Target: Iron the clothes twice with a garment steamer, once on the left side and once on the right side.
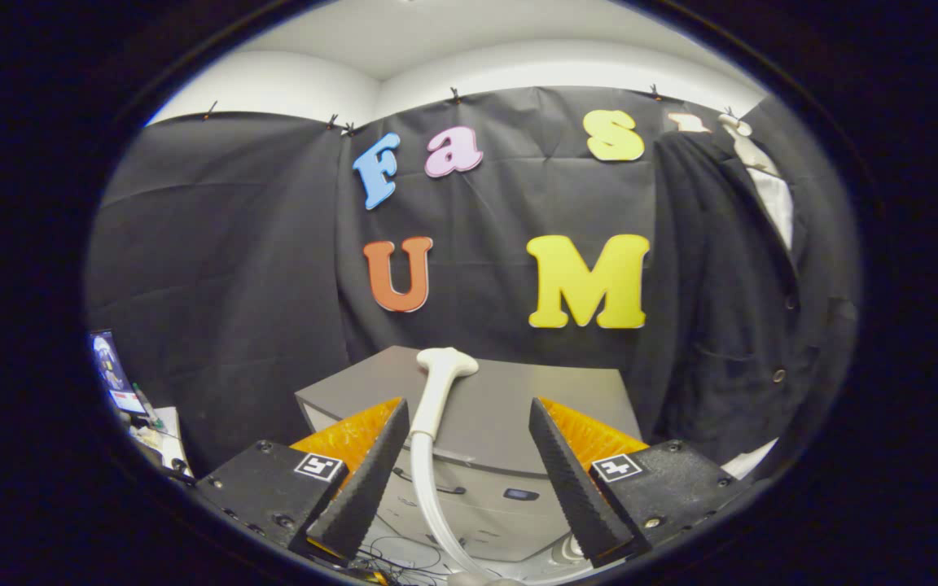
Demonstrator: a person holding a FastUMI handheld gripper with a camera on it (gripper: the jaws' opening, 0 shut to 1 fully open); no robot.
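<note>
The fingers [462, 468] stand spread, gripping nothing. Between them, nearer the left one, the steamer [439, 391] rises from its hose [428, 505], its head resting on a grey cabinet [518, 407] just ahead. Beyond, to the right, hangs a dark jacket [729, 293].

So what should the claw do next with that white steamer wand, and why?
Probably ease forward and down, then close on the steamer. The claw is open, its fingers apart on either side of the handle without pressing on it, so nothing is held yet. The steamer rests on the grey box, and the dark jacket hangs to the right, unreachable until the steamer is gripped.
</note>
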